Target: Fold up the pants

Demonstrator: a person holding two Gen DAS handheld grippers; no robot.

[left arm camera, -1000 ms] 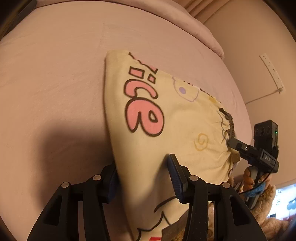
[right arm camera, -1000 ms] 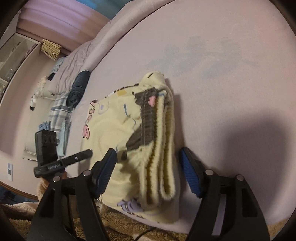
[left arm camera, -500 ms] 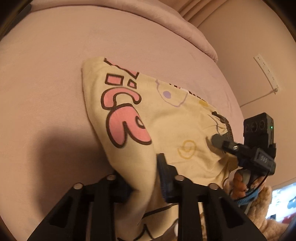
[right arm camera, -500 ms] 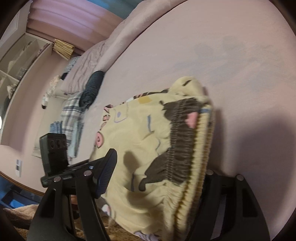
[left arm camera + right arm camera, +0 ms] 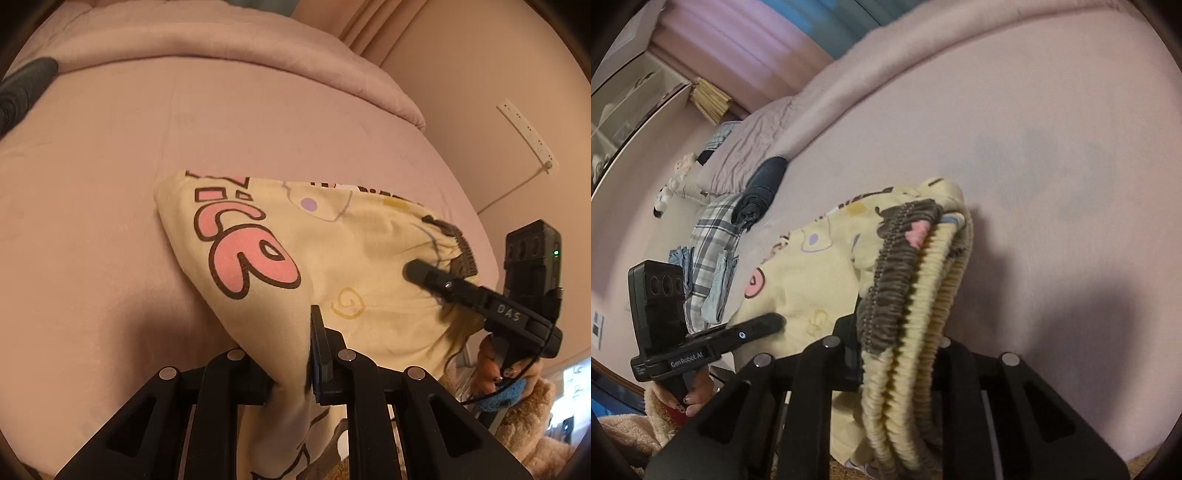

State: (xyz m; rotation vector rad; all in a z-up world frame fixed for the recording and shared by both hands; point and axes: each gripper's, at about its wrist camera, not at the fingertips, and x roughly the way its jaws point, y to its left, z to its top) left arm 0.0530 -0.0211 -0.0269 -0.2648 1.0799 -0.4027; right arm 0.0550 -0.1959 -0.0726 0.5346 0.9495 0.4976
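The pants (image 5: 343, 258) are pale yellow with a cartoon print: fat pink letters outlined in brown, a small lilac dot and a thin yellow swirl. They are folded into a thick pad on the pink bed (image 5: 110, 184), near its front edge, with the near side raised off the sheet. The ribbed elastic waistband (image 5: 908, 280), part brown and part yellow, is stacked in several layers.

The left gripper (image 5: 291, 354) has its jaws narrowing on a folded edge of the cloth at 6 o'clock in its own view, the fabric bunched between the pads. The right gripper (image 5: 897, 354) is closing on the stacked waistband, which fills the gap between its fingers.

The left wrist view alone shows the printed lettering face-on, a white power strip (image 5: 524, 136) on the wall at 2 o'clock, and the right gripper from the side at 3 o'clock. The right wrist view alone shows the waistband's ribbing close up, a plaid cloth (image 5: 713, 243) and a dark rolled garment (image 5: 761, 188) at 9 to 10 o'clock, and the left gripper from the side at 8 o'clock, held by a hand (image 5: 698, 395).
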